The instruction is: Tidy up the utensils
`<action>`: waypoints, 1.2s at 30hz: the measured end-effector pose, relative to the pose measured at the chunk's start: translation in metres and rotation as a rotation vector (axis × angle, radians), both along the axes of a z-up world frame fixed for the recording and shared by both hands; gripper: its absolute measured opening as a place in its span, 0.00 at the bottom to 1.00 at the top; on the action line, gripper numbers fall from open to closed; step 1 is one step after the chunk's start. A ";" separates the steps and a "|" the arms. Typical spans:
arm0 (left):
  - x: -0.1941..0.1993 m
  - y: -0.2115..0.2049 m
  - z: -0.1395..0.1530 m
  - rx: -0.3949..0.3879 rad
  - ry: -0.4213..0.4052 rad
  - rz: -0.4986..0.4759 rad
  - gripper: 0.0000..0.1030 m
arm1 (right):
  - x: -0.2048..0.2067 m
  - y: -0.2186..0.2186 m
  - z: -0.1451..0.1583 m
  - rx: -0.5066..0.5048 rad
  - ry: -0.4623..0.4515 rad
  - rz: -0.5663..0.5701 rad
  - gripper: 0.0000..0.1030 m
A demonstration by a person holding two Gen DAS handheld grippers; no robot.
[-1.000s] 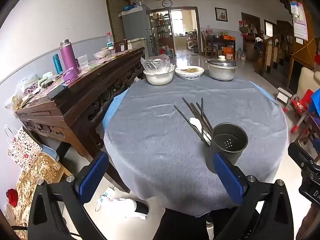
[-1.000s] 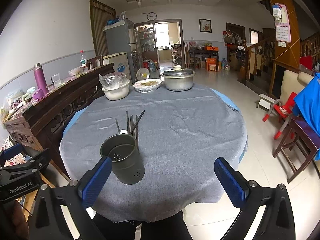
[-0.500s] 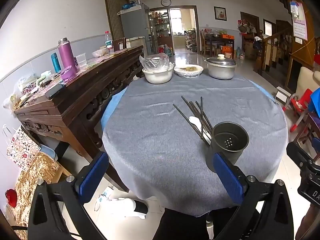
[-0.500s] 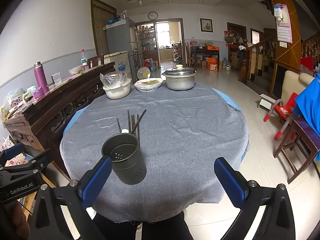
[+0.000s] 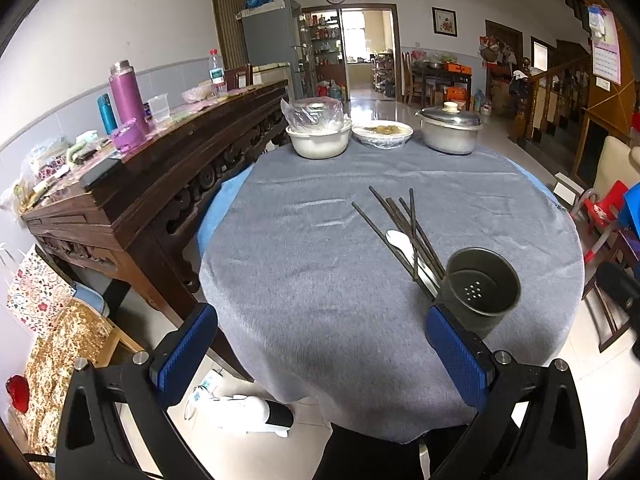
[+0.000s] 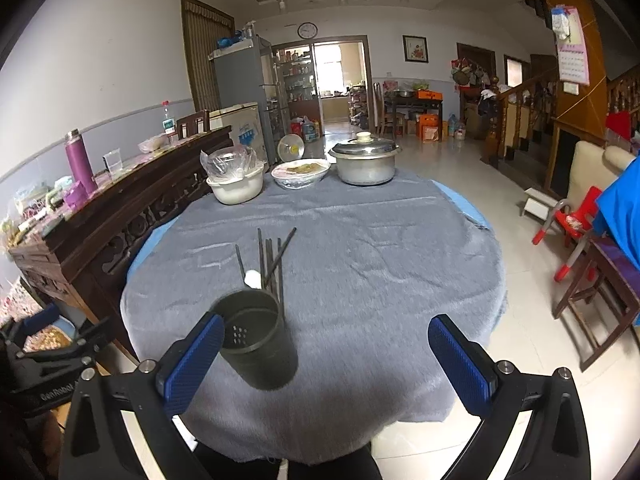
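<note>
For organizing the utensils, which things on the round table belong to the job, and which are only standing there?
Belong to the job:
- dark metal cylindrical utensil holder, upright and empty
- dark chopsticks, lying loose beside it
- white spoon, lying among them

Only standing there:
- white bowl with plastic bag
- wrapped plate of food
- lidded metal pot

Light: bright daylight from the far doorway (image 5: 366, 46)
Glare: on floor (image 6: 452, 160)
Edges: fisheye bending, dark corners
Focus: sharp

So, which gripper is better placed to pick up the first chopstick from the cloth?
Probably the left. The left gripper is open and faces the chopsticks over bare cloth. The right gripper, also open, has the holder standing between it and them.
</note>
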State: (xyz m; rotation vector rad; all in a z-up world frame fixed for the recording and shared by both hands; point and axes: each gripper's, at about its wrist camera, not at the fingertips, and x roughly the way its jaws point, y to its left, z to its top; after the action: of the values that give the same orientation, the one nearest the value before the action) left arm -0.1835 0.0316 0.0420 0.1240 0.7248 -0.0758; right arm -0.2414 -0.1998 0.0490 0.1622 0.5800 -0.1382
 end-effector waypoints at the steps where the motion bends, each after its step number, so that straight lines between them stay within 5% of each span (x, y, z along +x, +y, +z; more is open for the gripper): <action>1: 0.006 0.002 -0.001 -0.011 0.011 -0.002 1.00 | 0.008 -0.004 0.003 0.021 0.004 0.010 1.00; 9: 0.106 0.036 -0.019 -0.165 0.195 -0.009 1.00 | 0.123 -0.043 0.000 0.191 0.171 0.129 0.98; 14: 0.173 0.045 -0.034 -0.240 0.263 0.017 0.98 | 0.215 -0.047 -0.017 0.291 0.249 0.205 0.77; 19: 0.228 0.035 -0.052 -0.303 0.352 0.004 0.53 | 0.303 -0.048 -0.067 0.475 0.417 0.228 0.52; 24: 0.281 0.017 -0.065 -0.379 0.422 -0.019 0.36 | 0.373 -0.049 -0.119 0.567 0.513 0.141 0.41; 29: 0.321 0.000 -0.072 -0.366 0.463 -0.025 0.31 | 0.412 -0.043 -0.150 0.553 0.587 0.076 0.33; 36: 0.363 -0.026 -0.085 -0.364 0.535 -0.022 0.31 | 0.438 -0.024 -0.160 0.351 0.654 0.033 0.07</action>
State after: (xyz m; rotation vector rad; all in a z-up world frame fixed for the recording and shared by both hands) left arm 0.1790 0.0061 -0.0430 -0.2466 1.2293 -0.2665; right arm 0.1962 -0.2233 -0.1106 0.4561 1.2586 -0.0528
